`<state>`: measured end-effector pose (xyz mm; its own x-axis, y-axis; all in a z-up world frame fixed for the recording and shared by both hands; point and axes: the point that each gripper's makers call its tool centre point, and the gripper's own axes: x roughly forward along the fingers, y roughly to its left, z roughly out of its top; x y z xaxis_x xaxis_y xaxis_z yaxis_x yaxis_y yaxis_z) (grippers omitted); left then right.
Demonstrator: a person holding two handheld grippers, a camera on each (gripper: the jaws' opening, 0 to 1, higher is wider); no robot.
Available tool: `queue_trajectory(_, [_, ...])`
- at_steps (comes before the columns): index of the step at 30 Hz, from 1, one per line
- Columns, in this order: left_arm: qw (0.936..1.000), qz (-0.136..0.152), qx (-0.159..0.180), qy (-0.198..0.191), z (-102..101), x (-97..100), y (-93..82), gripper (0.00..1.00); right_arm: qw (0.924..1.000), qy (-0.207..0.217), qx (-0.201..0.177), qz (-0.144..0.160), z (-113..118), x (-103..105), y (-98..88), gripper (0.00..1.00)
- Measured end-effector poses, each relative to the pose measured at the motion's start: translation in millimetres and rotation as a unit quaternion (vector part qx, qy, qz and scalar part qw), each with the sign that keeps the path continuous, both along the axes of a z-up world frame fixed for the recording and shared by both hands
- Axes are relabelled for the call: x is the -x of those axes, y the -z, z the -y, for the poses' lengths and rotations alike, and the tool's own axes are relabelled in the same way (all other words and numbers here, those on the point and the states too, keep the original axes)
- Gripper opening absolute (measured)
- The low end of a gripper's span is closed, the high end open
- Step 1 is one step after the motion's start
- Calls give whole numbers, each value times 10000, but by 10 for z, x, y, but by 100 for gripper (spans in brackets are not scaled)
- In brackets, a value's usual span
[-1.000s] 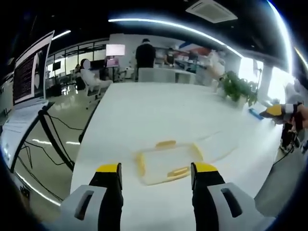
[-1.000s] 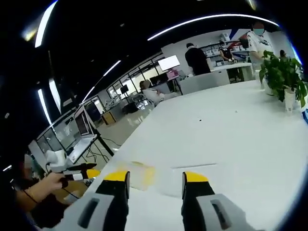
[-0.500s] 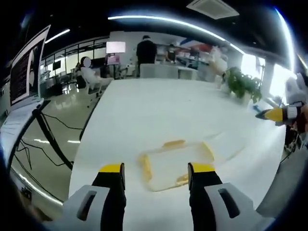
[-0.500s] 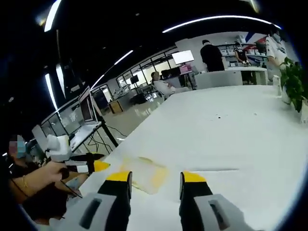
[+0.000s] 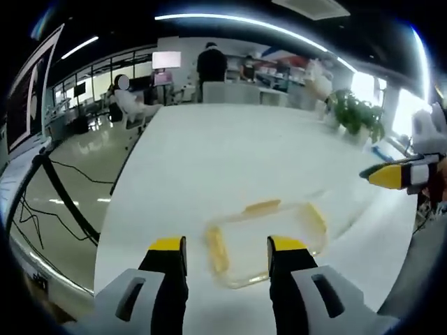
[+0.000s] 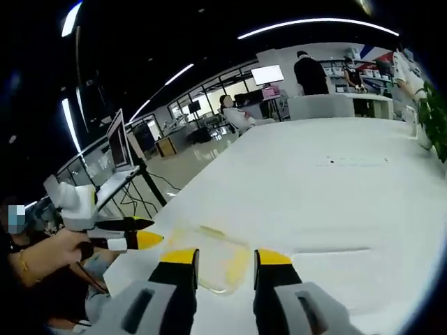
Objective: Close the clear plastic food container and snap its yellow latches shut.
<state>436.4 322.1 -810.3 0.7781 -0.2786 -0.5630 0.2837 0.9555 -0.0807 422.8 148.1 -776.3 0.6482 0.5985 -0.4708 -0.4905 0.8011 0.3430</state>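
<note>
Left hand-held gripper [image 5: 220, 252]: jaws parted, nothing held, poised just short of the clear food container [image 5: 269, 241]. Right hand-held gripper [image 6: 221, 257]: jaws likewise parted and empty. Container lies flat on the white counter [image 5: 223, 160], yellow latches [image 5: 216, 248] unsnapped; each latch is best pressed squarely.

- Open-plan office or lab: long white table [image 5: 230, 160], ceiling strip lights [image 5: 237, 21].
- Laptop [image 6: 120, 150] on a stand, wall screen [image 6: 267, 75], potted plant [image 5: 355, 115] (people at far desks).
</note>
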Motion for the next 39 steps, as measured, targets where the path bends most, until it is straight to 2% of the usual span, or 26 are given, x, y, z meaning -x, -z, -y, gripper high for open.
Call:
queue_trajectory(7, [9996, -174, -228, 61, 5, -4, 152, 39, 9997, -45, 237, -25, -129, -65, 218, 24])
queue_trajectory(8, [9994, -194, -275, 31, -8, -4, 170, 40, 9995, -84, 296, -19, -148, -64, 247, 23])
queue_trajectory(9, [9992, -205, -352, -25, -37, -10, 194, 40, 9982, -277, 519, 57, -171, -56, 299, 23])
queue_trajectory(11, [9990, -227, -379, -92, -65, -14, 221, 40, 9977, -329, 588, 107, -227, -74, 357, 22])
queue_trajectory(18, [9984, -327, -425, -187, -95, -39, 304, 34, 9966, -372, 732, -101, -300, -89, 603, 20])
queue_trajectory(20, [9983, -325, -426, -215, -102, -54, 320, 32, 9963, -439, 737, -95, -338, -81, 634, 15])
queue_trajectory(26, [9979, -390, -481, -204, -81, -61, 394, 29, 9959, -322, 818, -215, -325, -142, 735, 15])
queue_trajectory(31, [9976, -436, -473, -271, -108, -64, 465, 21, 9951, -335, 878, -291, -338, -137, 819, 15])
queue_trajectory(35, [9982, -362, -365, -322, -109, -85, 466, 19, 9942, -398, 976, -220, -334, -139, 834, 13])
queue_trajectory(39, [9984, -362, -303, -314, -86, -99, 471, 13, 9946, -359, 915, -341, -326, -135, 867, 12])
